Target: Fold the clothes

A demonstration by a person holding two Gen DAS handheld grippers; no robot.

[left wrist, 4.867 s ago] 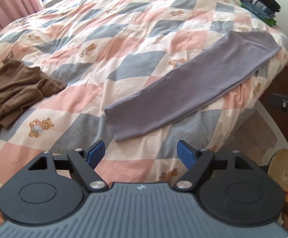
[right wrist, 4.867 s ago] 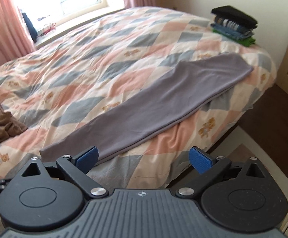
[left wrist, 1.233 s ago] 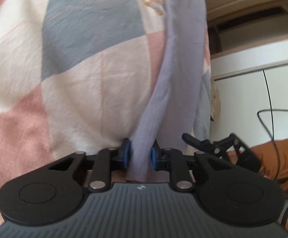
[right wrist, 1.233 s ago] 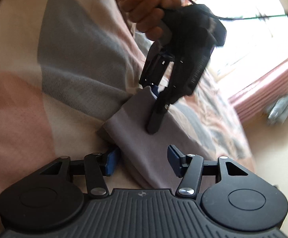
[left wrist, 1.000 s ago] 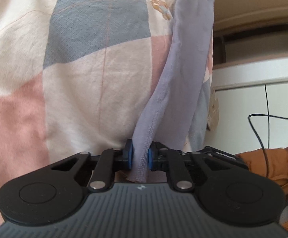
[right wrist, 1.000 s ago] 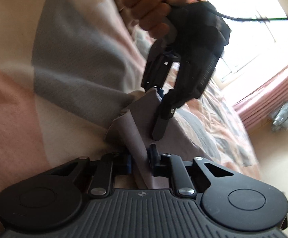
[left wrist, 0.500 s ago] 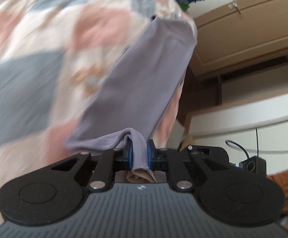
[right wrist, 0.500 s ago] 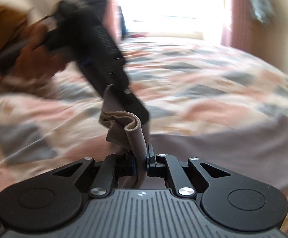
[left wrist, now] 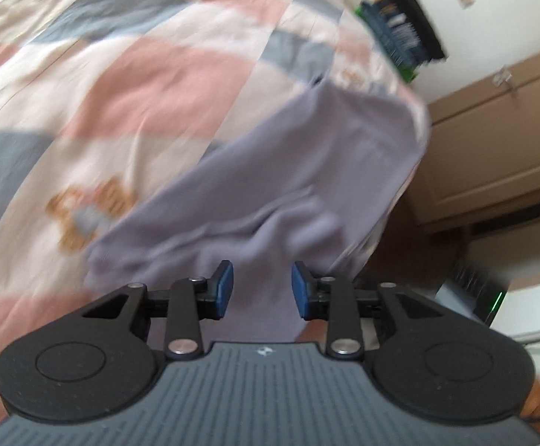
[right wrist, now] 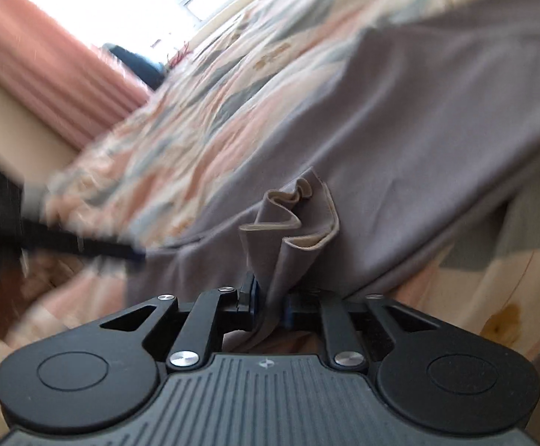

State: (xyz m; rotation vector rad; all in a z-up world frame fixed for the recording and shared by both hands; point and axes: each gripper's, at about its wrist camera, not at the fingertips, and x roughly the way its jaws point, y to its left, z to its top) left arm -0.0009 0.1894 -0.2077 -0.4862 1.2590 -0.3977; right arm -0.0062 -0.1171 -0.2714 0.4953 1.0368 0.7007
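A long grey-purple garment point(left wrist: 307, 171) lies along the edge of the patchwork quilt point(left wrist: 151, 85), its near end bunched in folds. My left gripper point(left wrist: 262, 290) hangs just over that bunched end, open, with cloth showing between the blue pads but not pinched. In the right wrist view the same garment point(right wrist: 437, 119) stretches away to the upper right. My right gripper point(right wrist: 270, 303) is shut on its gathered hem, which stands up in pleats above the jaws. The left gripper point(right wrist: 84, 245) shows as a dark blur at the left.
A stack of folded clothes point(left wrist: 400, 37) sits at the far corner of the bed. Wooden doors point(left wrist: 500, 141) and floor lie beyond the bed's right edge. Pink curtains point(right wrist: 47, 74) and a bright window point(right wrist: 151, 3) are behind the bed.
My left gripper was shut on the garment's hem half a second ago and now stands open, with the cloth dropped onto itself. My right gripper keeps its hold and has swung over the bed.
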